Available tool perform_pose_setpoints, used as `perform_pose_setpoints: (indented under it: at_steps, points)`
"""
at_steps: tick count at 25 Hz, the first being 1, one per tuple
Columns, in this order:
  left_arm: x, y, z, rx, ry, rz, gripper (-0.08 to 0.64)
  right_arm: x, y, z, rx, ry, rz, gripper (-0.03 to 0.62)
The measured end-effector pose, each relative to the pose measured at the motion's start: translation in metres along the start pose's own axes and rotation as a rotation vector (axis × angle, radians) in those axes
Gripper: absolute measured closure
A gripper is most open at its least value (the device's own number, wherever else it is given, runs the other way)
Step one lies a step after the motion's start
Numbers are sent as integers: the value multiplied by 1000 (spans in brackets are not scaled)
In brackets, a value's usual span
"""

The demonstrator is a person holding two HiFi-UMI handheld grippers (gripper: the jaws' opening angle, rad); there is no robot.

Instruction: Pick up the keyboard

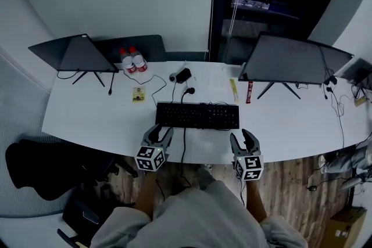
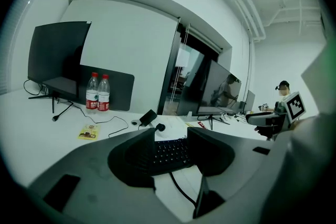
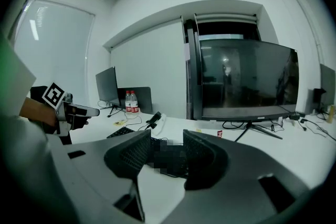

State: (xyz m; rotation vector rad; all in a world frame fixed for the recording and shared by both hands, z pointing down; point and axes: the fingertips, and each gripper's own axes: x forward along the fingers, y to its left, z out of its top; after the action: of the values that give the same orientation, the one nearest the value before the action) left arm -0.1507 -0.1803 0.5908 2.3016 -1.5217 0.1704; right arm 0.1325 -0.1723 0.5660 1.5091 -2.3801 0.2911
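Note:
A black keyboard (image 1: 197,115) lies flat on the white desk (image 1: 87,116), near its front edge, with its cable (image 1: 184,145) running back over the edge. My left gripper (image 1: 161,132) hovers just short of the keyboard's left end, jaws open and empty. My right gripper (image 1: 242,136) is just short of the keyboard's right end, also open and empty. In the left gripper view the keyboard (image 2: 170,152) shows through the gap of my left gripper (image 2: 172,141). In the right gripper view the keyboard (image 3: 118,132) lies ahead and left of my right gripper (image 3: 167,152).
Two dark monitors (image 1: 78,55) (image 1: 293,60) stand at the back left and back right. Two water bottles (image 1: 132,60), a yellow card (image 1: 138,94), a black adapter (image 1: 183,75) with cables and a red packet (image 1: 250,92) lie behind the keyboard. A black chair (image 1: 40,168) stands left.

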Motion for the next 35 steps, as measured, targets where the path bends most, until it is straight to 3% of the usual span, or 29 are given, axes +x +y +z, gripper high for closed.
perform_pose_setpoints:
  at_steps: [14, 25, 35]
  points:
    - [60, 27, 10, -21, 65, 109, 368, 69, -54, 5, 35, 50, 61, 397]
    - [71, 48, 5, -26, 114, 190, 368, 102, -70, -5, 63, 89, 110, 397]
    - [74, 65, -10, -32, 166, 188, 368, 113, -61, -15, 72, 128, 114, 397]
